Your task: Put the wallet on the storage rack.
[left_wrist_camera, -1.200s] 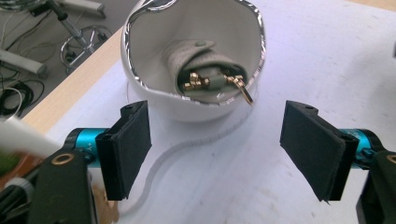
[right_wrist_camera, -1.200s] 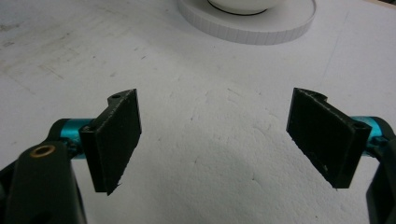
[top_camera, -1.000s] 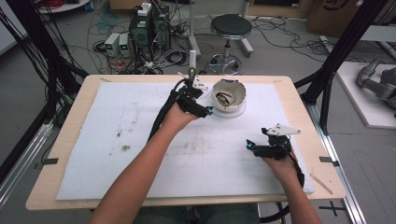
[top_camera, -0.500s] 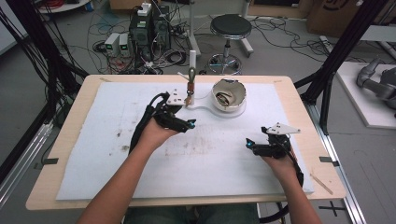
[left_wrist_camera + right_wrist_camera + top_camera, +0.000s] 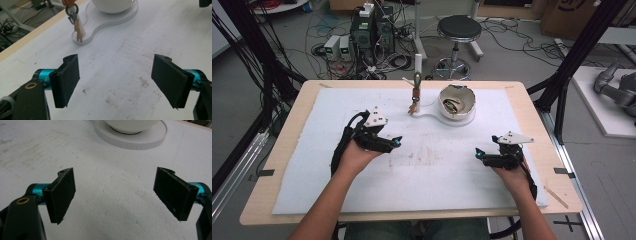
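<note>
I have pulled my left gripper (image 5: 396, 143) back from the small hanging piece (image 5: 414, 102) on the stand (image 5: 432, 111) beside the white bowl (image 5: 456, 101), and it now sits near me over the white sheet (image 5: 312, 165), jaws wide apart and empty. My right gripper (image 5: 478, 154) stays put, also spread wide with nothing held, so I judge that step finished.

Two grippers (image 5: 396, 143) (image 5: 478, 154) (apart) on table (image 5: 287, 150)

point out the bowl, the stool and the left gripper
bowl (image 5: 456, 101), high view, on its inner hollow
stool (image 5: 459, 27), high view, middle of the round black seat
left gripper (image 5: 395, 142), high view, between the tips of its open jaws
</note>
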Available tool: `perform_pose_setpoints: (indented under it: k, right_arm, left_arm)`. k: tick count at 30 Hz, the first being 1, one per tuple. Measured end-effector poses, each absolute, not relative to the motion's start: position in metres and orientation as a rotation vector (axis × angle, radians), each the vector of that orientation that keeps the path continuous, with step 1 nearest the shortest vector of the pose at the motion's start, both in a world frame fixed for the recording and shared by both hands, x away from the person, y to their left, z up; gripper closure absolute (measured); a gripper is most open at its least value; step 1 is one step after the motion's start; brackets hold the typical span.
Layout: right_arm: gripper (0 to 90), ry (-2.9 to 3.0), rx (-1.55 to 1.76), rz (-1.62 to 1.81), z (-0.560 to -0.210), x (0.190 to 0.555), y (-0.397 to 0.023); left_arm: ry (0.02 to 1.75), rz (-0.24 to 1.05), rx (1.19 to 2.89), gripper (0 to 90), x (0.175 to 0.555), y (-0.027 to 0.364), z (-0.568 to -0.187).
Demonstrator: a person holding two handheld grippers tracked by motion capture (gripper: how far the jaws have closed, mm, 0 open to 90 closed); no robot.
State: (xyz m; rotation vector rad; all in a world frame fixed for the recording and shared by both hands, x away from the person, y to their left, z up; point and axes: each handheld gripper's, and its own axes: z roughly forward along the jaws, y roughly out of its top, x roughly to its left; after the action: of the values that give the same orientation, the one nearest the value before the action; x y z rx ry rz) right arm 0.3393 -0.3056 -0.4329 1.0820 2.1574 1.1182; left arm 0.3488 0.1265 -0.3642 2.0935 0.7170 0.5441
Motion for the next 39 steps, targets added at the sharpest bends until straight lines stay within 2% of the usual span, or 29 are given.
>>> perform_pose_setpoints:
  k: [24, 39]
  right_arm:
    - [18.1, 2.168, 1.086, 1.101, -0.434, 0.341, -0.305]
    - [18.1, 2.146, 1.103, 1.131, -0.434, 0.345, -0.308]
  left_arm:
    - [0.81, 0.566, 2.102, 21.8, 0.328, 0.177, -0.392]
    - [0.882, 0.548, 2.008, 21.5, 0.322, 0.195, -0.405]
